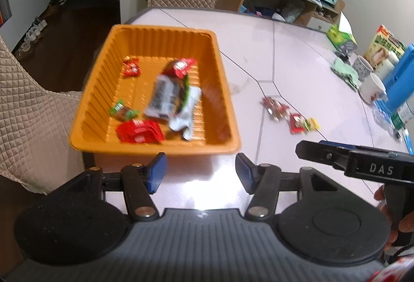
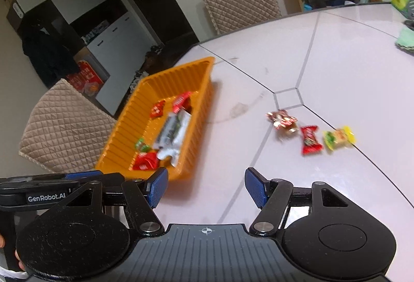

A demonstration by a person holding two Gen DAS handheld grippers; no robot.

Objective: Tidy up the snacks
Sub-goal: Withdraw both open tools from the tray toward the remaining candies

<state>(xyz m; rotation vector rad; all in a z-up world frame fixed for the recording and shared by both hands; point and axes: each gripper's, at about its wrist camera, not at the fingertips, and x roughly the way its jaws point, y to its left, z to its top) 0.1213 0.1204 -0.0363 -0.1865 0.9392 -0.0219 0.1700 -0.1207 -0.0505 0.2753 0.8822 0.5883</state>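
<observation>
L gripper (image 1: 200, 173) spread, empty; R gripper (image 2: 205, 187) likewise. Mugs (image 1: 372, 88) only L view.

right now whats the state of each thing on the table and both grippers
orange tray: upright, holding several wrapped snacks
three loose snacks: on the table, outside the tray
left gripper: open, nothing between its pads
right gripper: open, nothing between its pads
white mugs: upright

The pale worktop (image 2: 336, 70) carries an orange tray (image 2: 121, 137) near its edge, three loose wrapped snacks (image 2: 311, 139) in a row, and mugs (image 1: 372, 86), boxes and a green cloth (image 1: 345, 70) at its far side.
</observation>
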